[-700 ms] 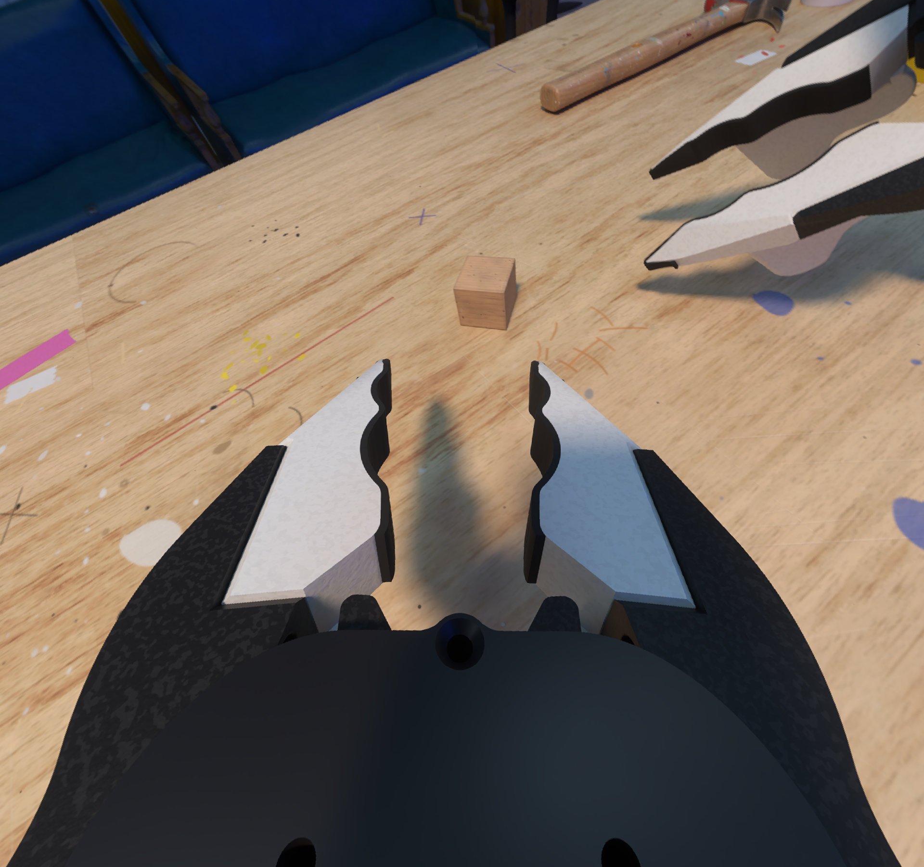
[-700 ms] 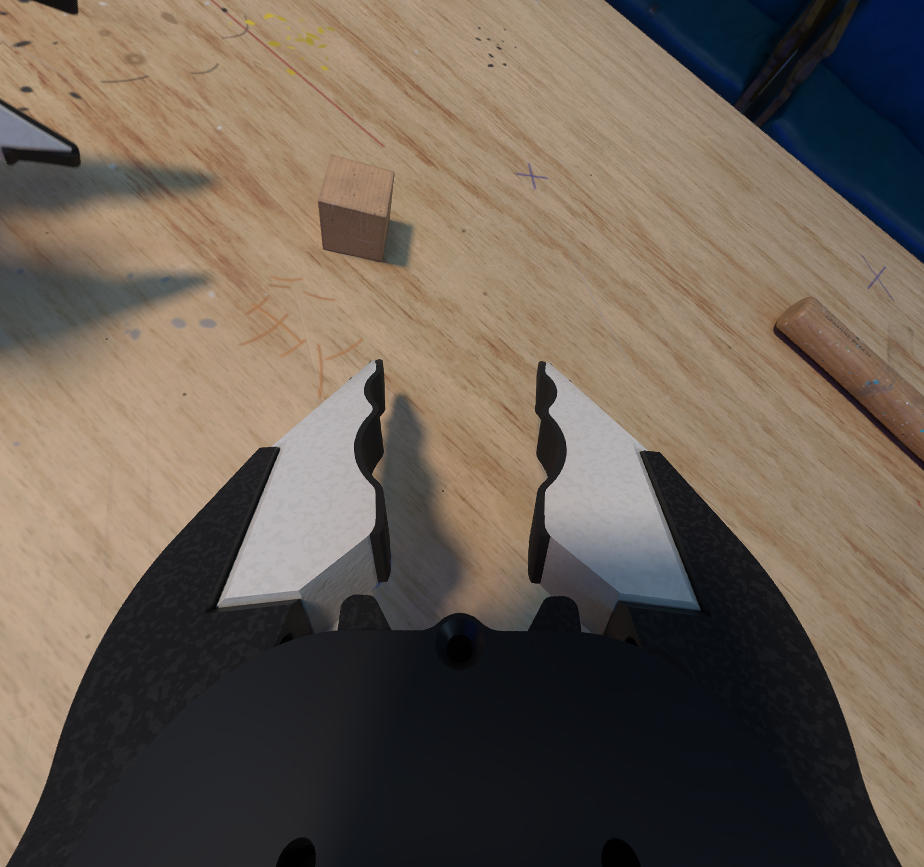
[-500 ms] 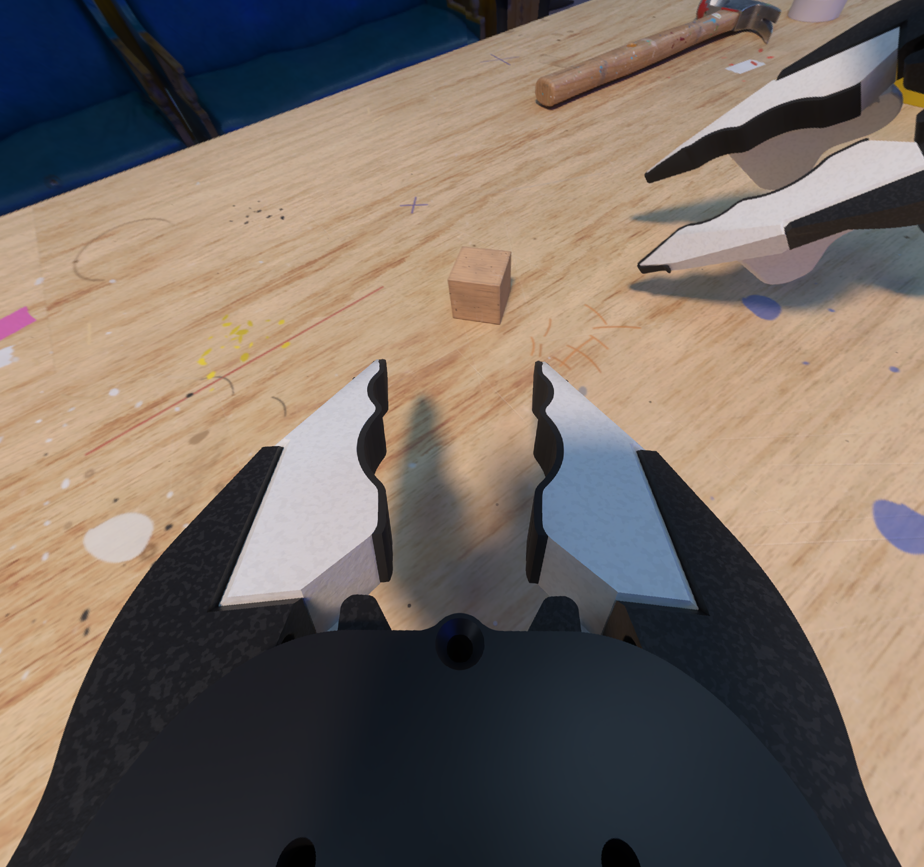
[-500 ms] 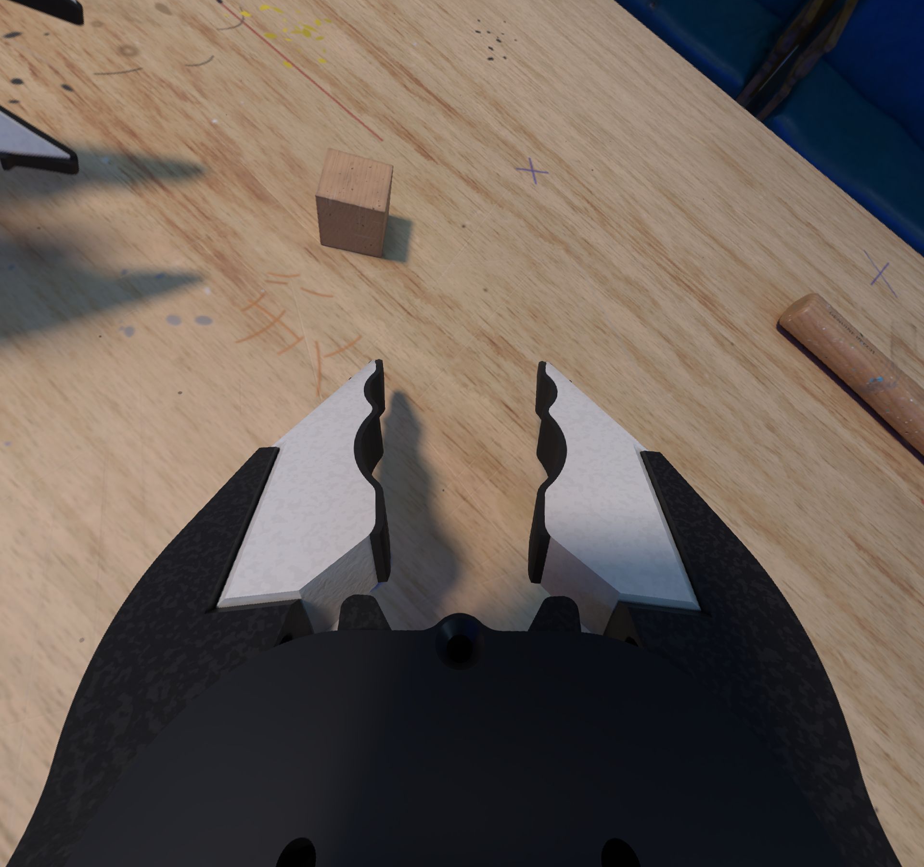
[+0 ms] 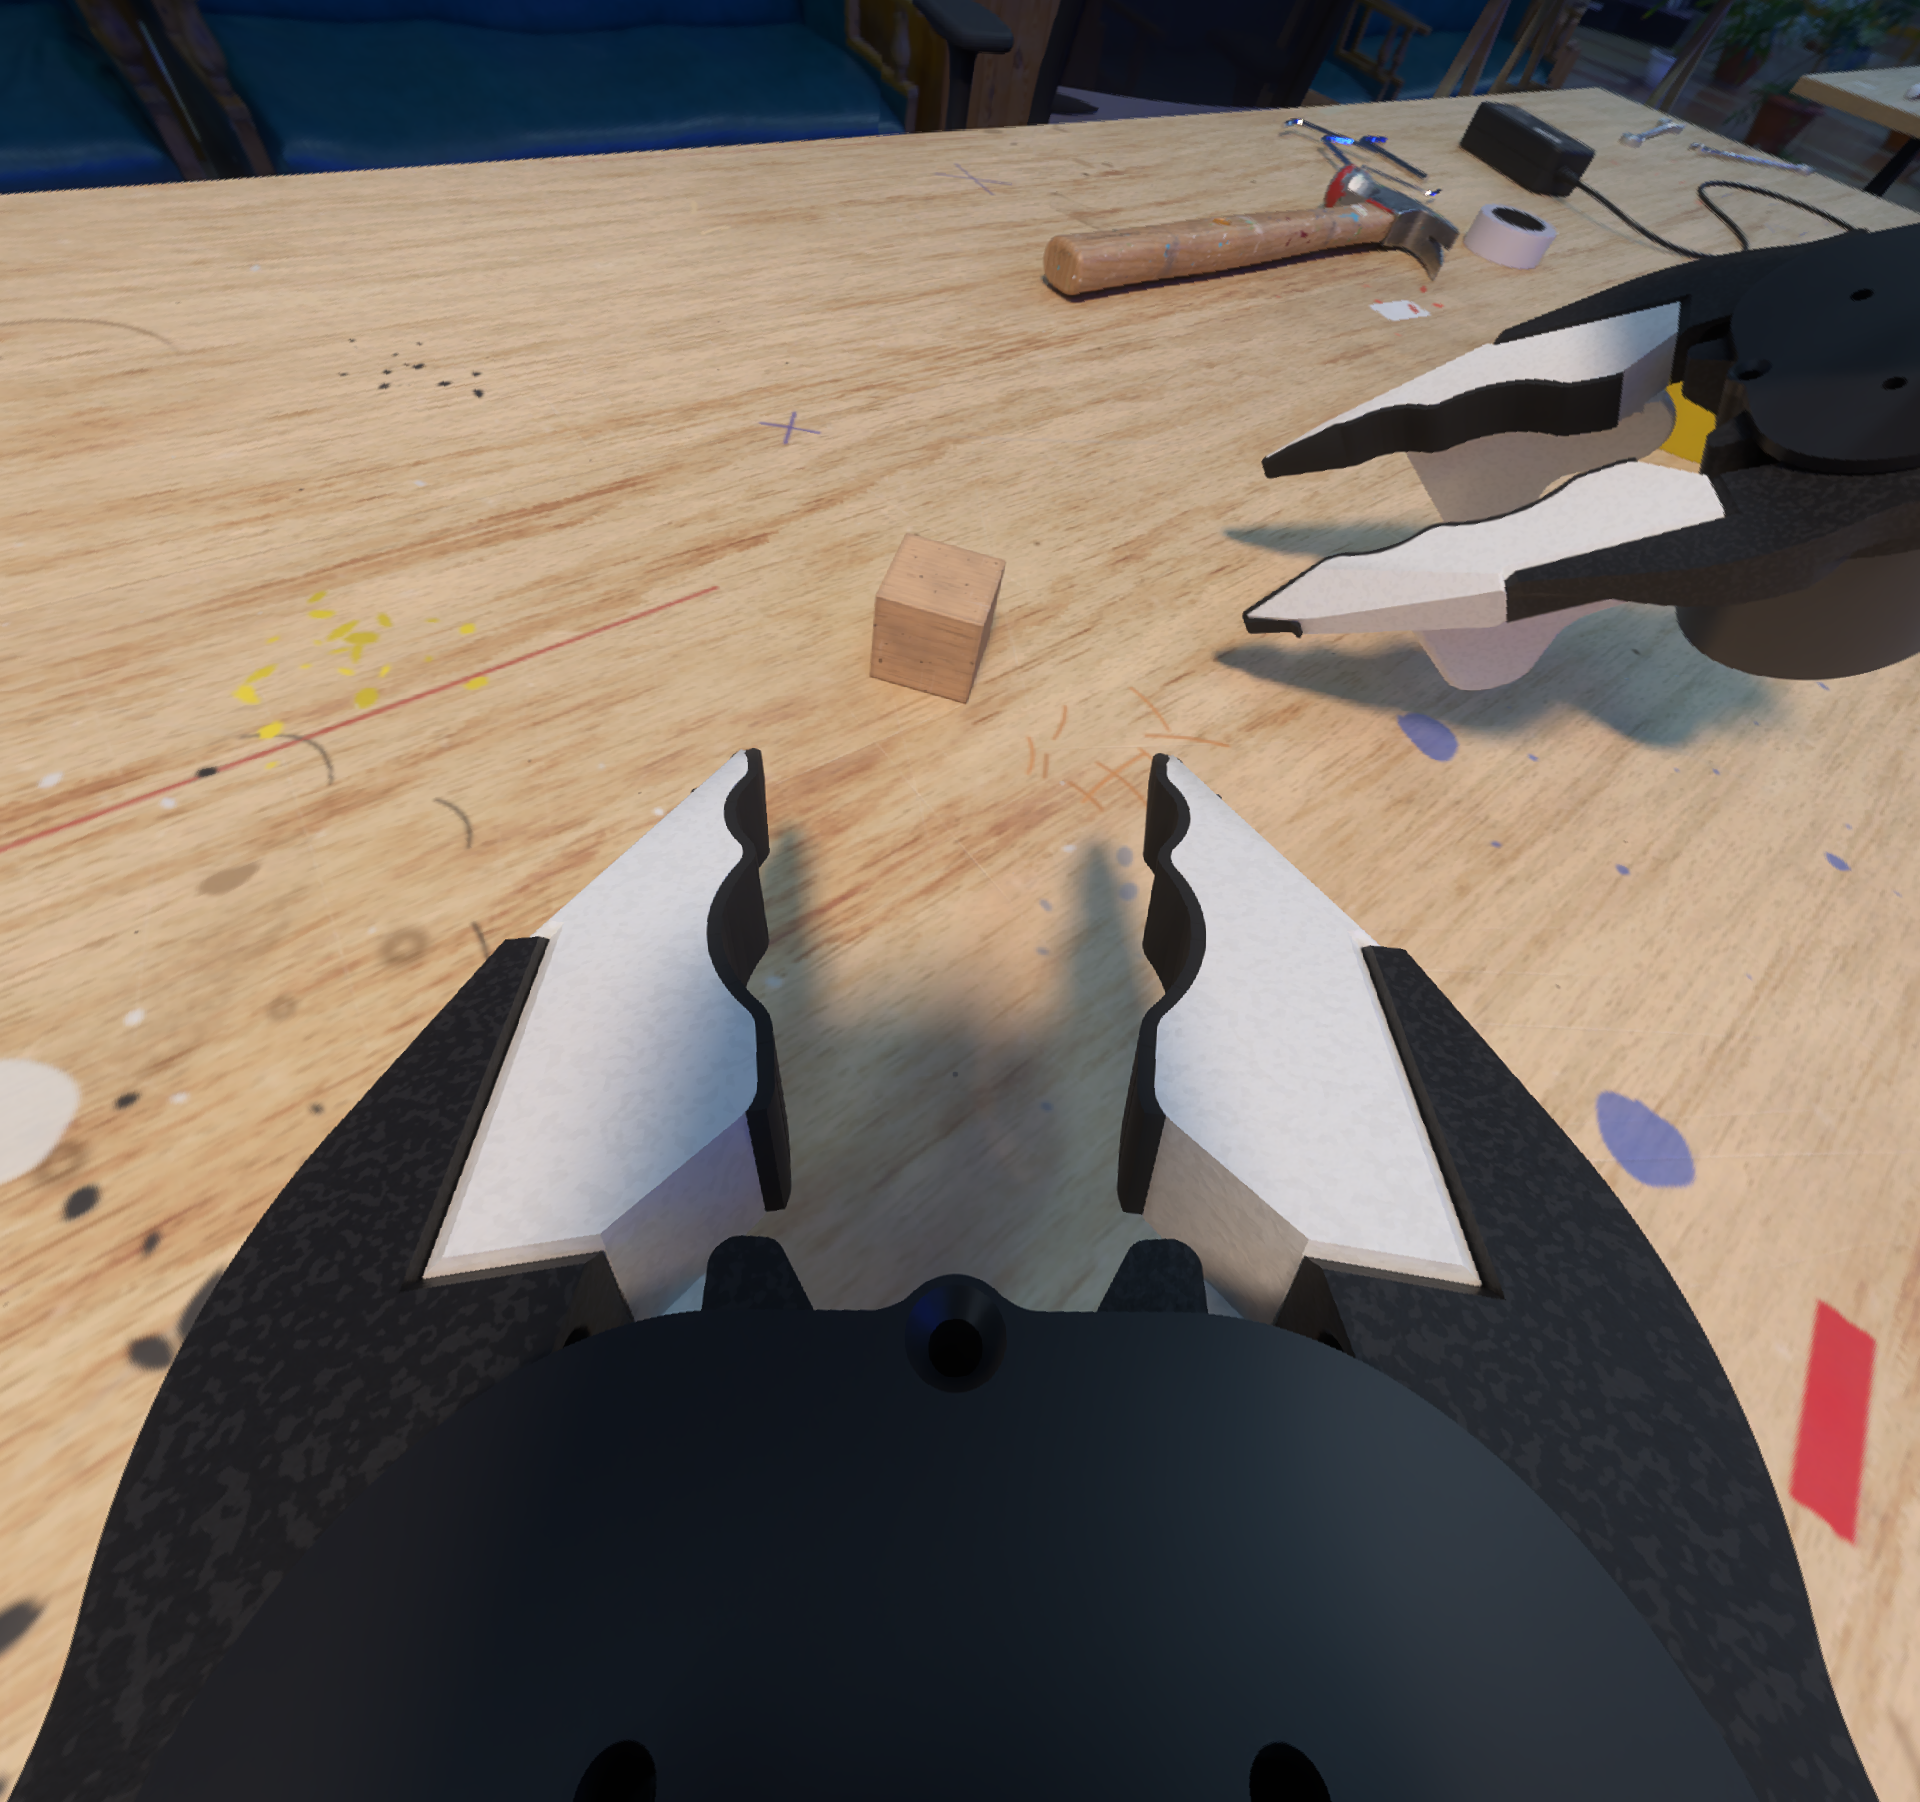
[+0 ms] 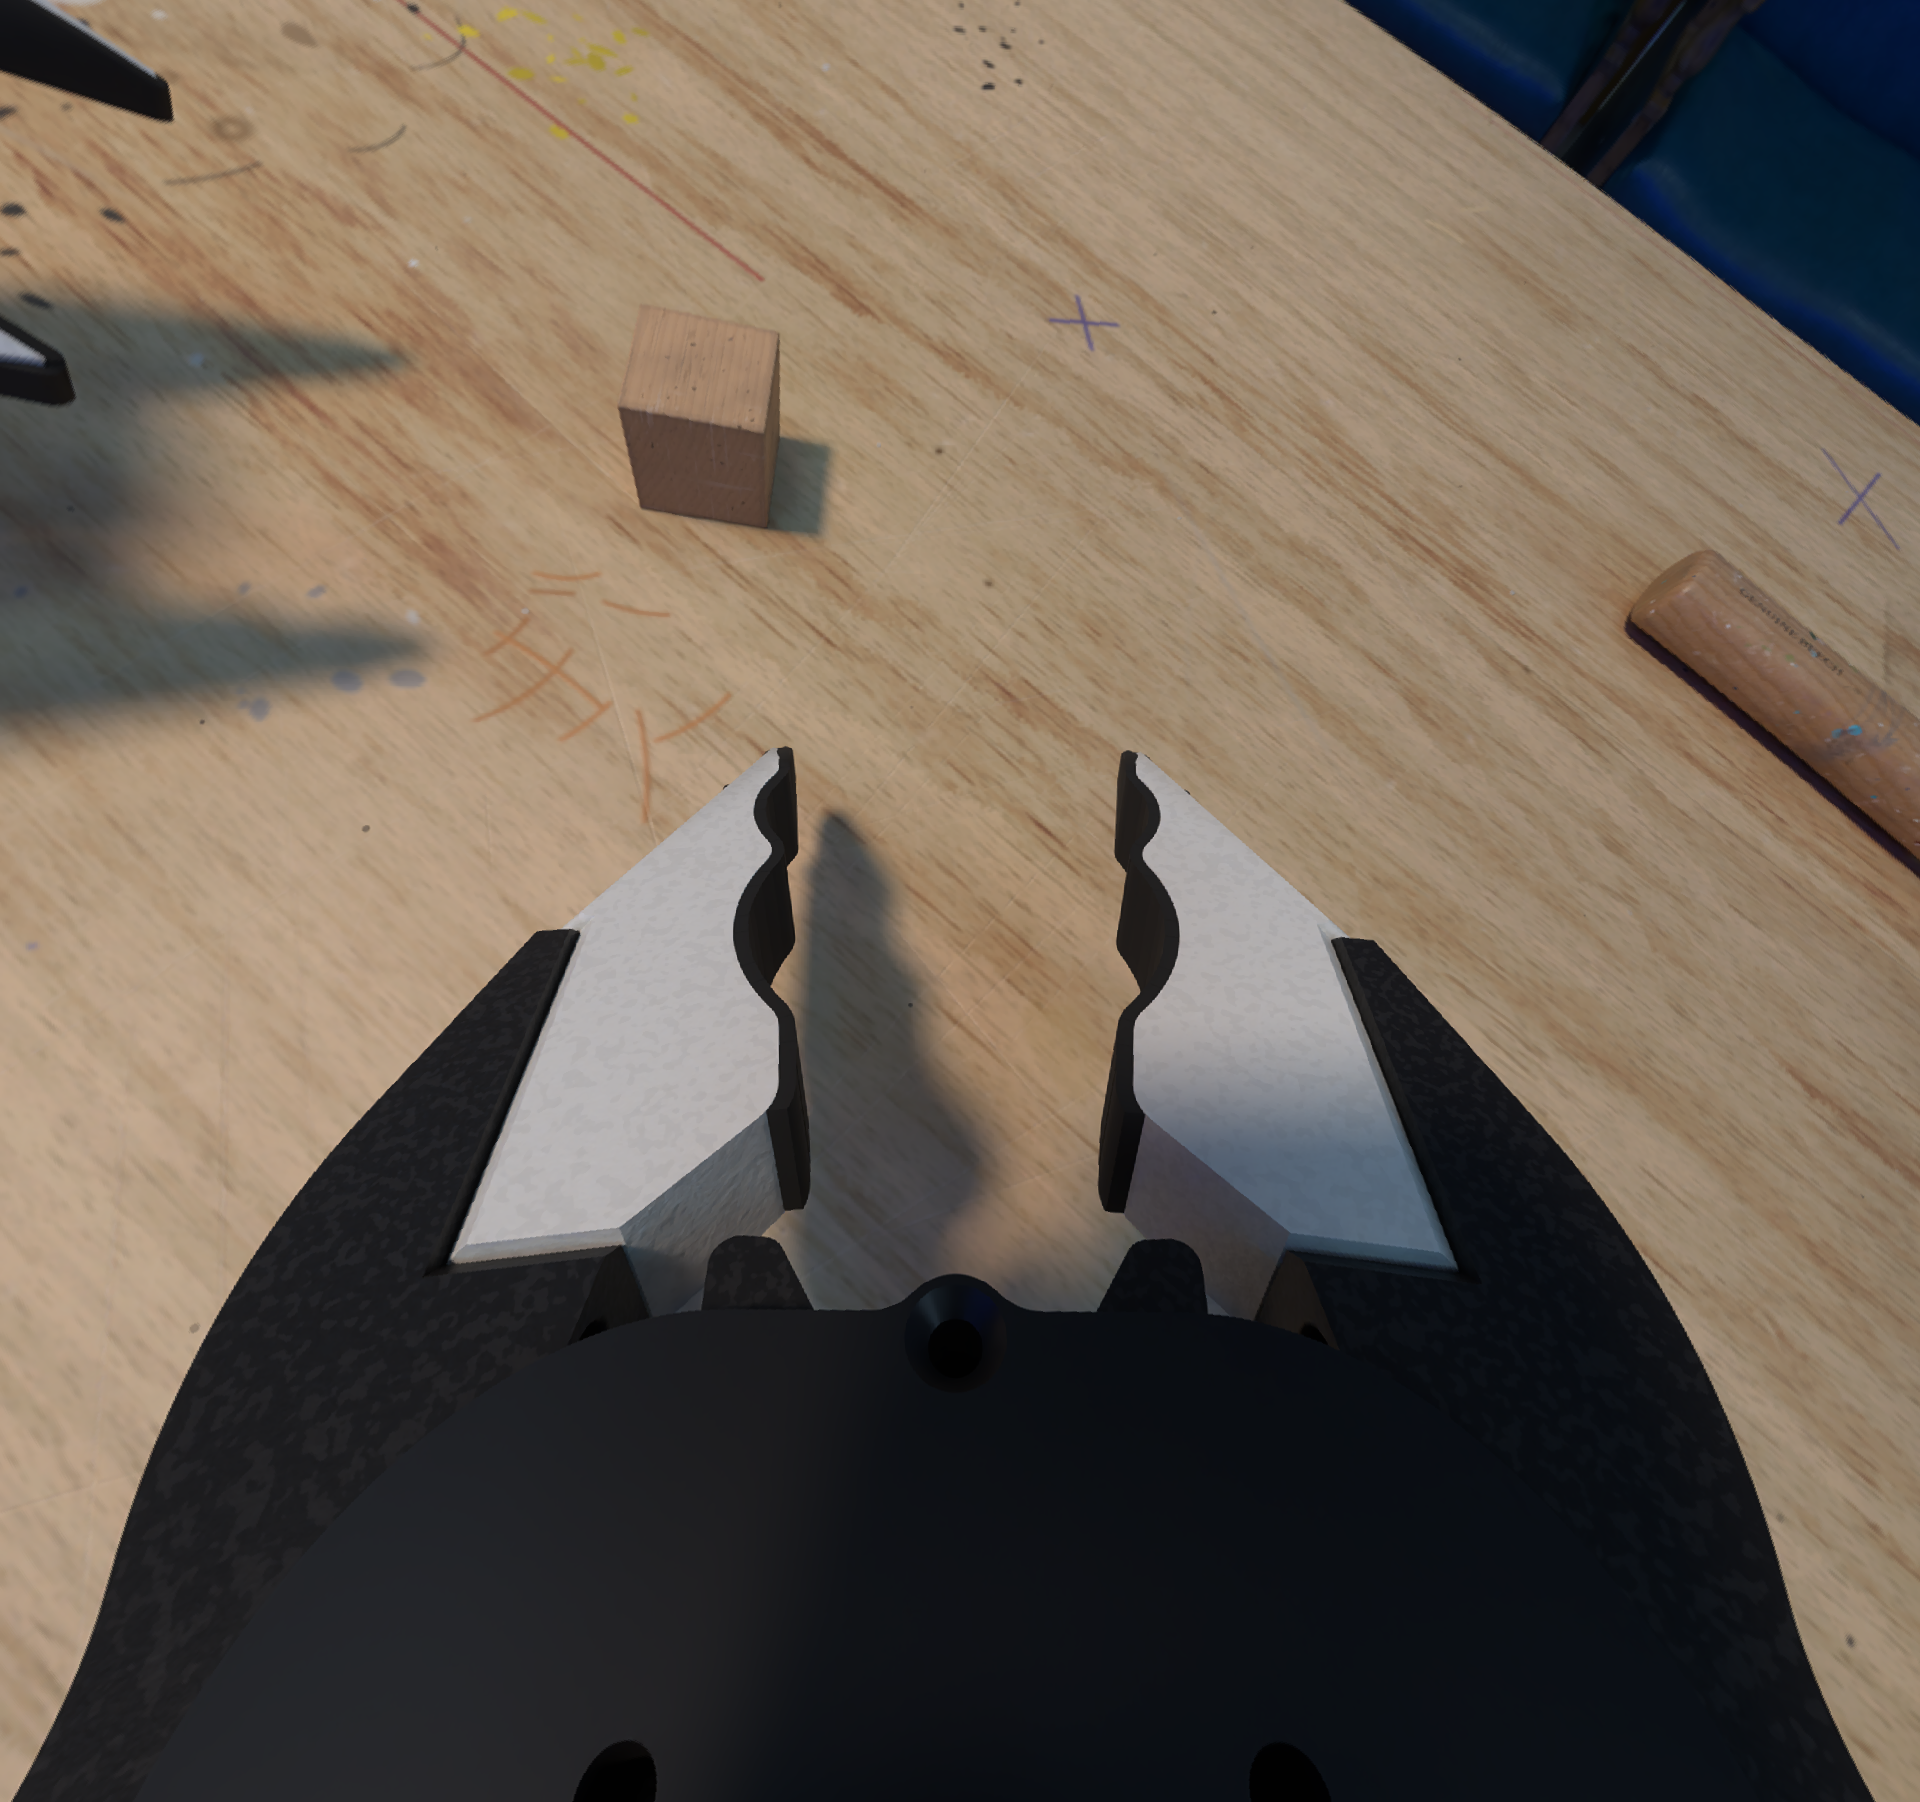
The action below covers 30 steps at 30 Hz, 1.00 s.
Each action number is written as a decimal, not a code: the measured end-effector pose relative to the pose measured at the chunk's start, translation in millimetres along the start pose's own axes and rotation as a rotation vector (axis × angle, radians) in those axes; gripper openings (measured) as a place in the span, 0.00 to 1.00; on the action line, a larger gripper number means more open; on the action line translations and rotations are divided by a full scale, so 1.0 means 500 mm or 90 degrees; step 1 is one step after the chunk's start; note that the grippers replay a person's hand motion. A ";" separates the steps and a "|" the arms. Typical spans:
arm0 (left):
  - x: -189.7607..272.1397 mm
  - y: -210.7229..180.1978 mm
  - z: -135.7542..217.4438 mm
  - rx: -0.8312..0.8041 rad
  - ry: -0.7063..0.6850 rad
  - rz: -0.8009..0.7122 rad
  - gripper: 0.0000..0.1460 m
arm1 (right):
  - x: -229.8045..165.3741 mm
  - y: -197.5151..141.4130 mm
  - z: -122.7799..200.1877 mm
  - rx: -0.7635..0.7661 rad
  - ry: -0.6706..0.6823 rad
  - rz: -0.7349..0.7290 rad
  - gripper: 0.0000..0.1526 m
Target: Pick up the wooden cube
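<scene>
1. left gripper (image 5: 954, 765): jaws spread wide, nothing between them, tips low and angled downward.
2. right gripper (image 6: 954, 765): jaws apart, empty, pitched steeply down.
3. In the left wrist view, the right gripper sits sideways, fingers stacked, tips pointing left.

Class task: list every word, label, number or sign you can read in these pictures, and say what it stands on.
hammer handle: one small printed line near its end, not copied here.
sticker, white and red, on the table: too small to read.
wooden cube: no writing.
</scene>
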<state>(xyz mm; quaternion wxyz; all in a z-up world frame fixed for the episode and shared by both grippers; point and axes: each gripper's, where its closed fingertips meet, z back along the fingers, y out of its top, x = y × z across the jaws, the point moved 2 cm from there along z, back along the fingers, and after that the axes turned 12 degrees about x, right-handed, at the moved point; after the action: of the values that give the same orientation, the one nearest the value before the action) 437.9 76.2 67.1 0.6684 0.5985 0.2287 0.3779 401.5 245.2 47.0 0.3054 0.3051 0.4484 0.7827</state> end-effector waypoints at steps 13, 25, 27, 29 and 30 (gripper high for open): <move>0.030 -0.014 -0.014 -0.060 -0.114 -0.075 0.48 | 0.024 0.011 0.013 0.028 -0.011 -0.030 0.41; -0.018 -0.049 -0.160 -0.214 -0.131 -0.153 0.46 | 0.011 0.019 0.013 0.035 0.000 -0.013 0.40; -0.024 -0.056 -0.177 -0.238 -0.120 -0.152 0.45 | 0.013 0.019 0.013 0.036 -0.001 -0.014 0.41; -0.020 -0.045 -0.191 -0.214 -0.116 -0.136 0.42 | 0.014 0.018 0.012 0.033 -0.002 -0.014 0.41; -0.017 -0.039 -0.195 -0.199 -0.116 -0.130 0.37 | 0.014 0.017 0.012 0.032 -0.001 -0.014 0.41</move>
<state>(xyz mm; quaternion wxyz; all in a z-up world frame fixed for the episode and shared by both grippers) 363.5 130.6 29.3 0.8058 0.4931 0.1651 0.2835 399.9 250.0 58.2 0.3067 0.3086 0.4708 0.7675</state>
